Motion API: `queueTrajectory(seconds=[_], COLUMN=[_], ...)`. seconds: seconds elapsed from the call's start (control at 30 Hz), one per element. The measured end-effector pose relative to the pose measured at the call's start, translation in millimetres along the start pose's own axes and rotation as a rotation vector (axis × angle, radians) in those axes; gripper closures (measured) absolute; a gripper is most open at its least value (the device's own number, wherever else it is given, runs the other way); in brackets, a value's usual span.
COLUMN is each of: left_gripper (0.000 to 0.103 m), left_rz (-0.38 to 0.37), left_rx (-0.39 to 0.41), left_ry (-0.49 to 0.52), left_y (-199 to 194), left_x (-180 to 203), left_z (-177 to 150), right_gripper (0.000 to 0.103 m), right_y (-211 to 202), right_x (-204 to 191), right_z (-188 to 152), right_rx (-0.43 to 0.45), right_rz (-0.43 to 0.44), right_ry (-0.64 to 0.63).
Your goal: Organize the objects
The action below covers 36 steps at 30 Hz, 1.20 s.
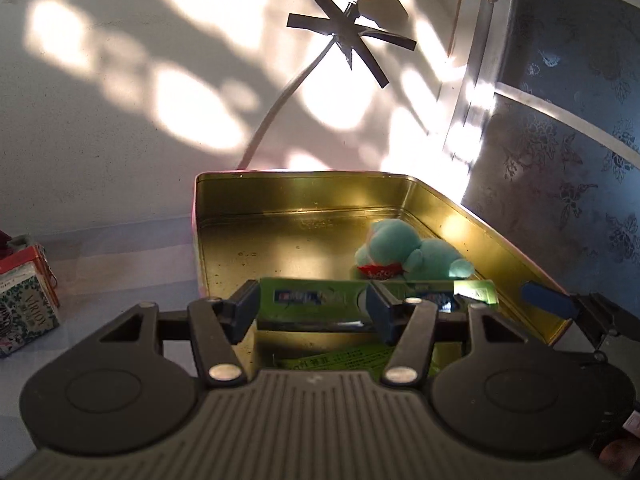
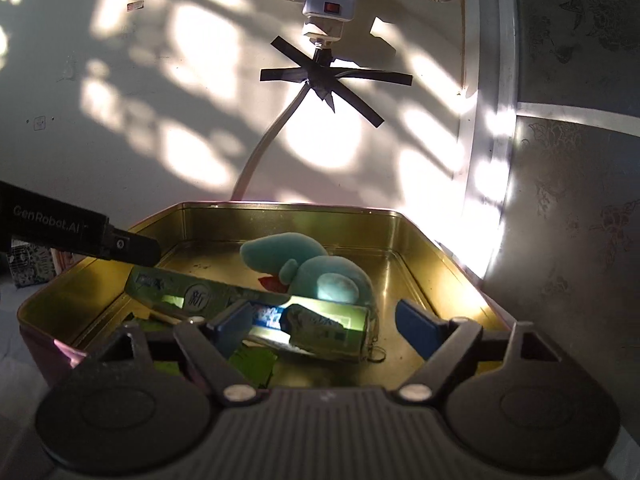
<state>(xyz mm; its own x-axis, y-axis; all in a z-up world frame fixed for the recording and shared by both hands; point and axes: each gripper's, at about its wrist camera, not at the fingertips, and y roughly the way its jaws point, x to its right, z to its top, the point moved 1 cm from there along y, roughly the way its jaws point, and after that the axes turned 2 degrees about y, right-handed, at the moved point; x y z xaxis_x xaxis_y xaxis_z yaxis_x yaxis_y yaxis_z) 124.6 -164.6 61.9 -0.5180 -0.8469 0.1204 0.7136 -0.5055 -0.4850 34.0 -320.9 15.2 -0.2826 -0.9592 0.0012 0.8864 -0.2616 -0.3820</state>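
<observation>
A gold-lined tin (image 1: pixel 304 196) (image 2: pixel 280 220) stands open against the wall. Inside it a teal plush toy (image 1: pixel 400 248) (image 2: pixel 304 264) lies at the right. A long green box (image 1: pixel 312 300) (image 2: pixel 192 292) lies across the near part of the tin, over green printed sheets (image 1: pixel 352 356) (image 2: pixel 256 364). My left gripper (image 1: pixel 314 310) hovers at the tin's near edge, its pads partly apart and short of the box; one of its fingers (image 2: pixel 136 248) shows from the side. My right gripper (image 2: pixel 326 326) is open wider beside it, its right fingertip (image 1: pixel 548 300) past the box's end.
A patterned carton (image 1: pixel 24 312) stands on the floor to the left of the tin. A power strip (image 2: pixel 328 4) and its cable (image 1: pixel 276 112) are taped to the wall behind. A dark flowered panel (image 1: pixel 560 160) closes the right side. A small key ring (image 2: pixel 376 352) lies on the tin floor.
</observation>
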Motion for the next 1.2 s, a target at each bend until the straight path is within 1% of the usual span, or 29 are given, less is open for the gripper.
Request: queueTrajectory(seconds=[0.07, 0.17, 0.33, 0.5, 0.67, 0.77, 0.83, 0.93, 1.07, 1.1, 1.2], left_gripper=[0.043, 0.043, 0.042, 0.042, 0.042, 0.041, 0.041, 0.041, 0.041, 0.04, 0.039], left_rz=[0.007, 0.056, 0.097, 0.114, 0.107, 0.138, 0.152, 0.195, 0.239, 0.256, 0.307], left_rx=[0.004, 0.005, -0.028, -0.023, 0.003, 0.008, 0.004, -0.009, -0.036, -0.038, -0.044], left_ry=[0.025, 0.066, 0.045, 0.072, 0.092, 0.107, 0.102, 0.091, 0.05, 0.046, 0.037], left_y=[-4.8, -12.9, -22.9, -41.5, -64.9, -76.0, -81.3, -85.0, -89.8, -91.7, -97.0], left_x=[5.0, 11.6, 14.6, 25.6, 30.2, 28.8, 23.2, 10.2, -12.8, -18.6, -33.3], left_z=[-4.2, -10.0, -17.4, -25.7, -33.8, -38.8, -42.4, -48.3, -57.8, -60.8, -69.3], right_gripper=[0.021, 0.022, 0.022, 0.022, 0.023, 0.026, 0.029, 0.035, 0.044, 0.048, 0.055], right_y=[-4.5, -15.2, -38.1, -61.2, -74.7, -80.1, -82.9, -85.9, -90.1, -91.4, -92.5], right_x=[3.7, 3.6, 3.9, -2.4, -10.9, -19.6, -27.1, -41.5, -66.0, -74.1, -94.2], right_z=[-3.5, -6.6, -9.8, -12.9, -17.7, -21.6, -23.0, -25.4, -28.7, -30.4, -33.8], right_rx=[0.012, 0.043, 0.087, 0.113, 0.091, 0.072, 0.061, 0.041, 0.021, 0.011, -0.019], right_rz=[0.019, 0.011, 0.023, 0.035, 0.077, 0.095, 0.11, 0.139, 0.183, 0.199, 0.247], right_ry=[0.048, 0.064, 0.132, 0.171, 0.198, 0.193, 0.188, 0.174, 0.133, 0.12, 0.079])
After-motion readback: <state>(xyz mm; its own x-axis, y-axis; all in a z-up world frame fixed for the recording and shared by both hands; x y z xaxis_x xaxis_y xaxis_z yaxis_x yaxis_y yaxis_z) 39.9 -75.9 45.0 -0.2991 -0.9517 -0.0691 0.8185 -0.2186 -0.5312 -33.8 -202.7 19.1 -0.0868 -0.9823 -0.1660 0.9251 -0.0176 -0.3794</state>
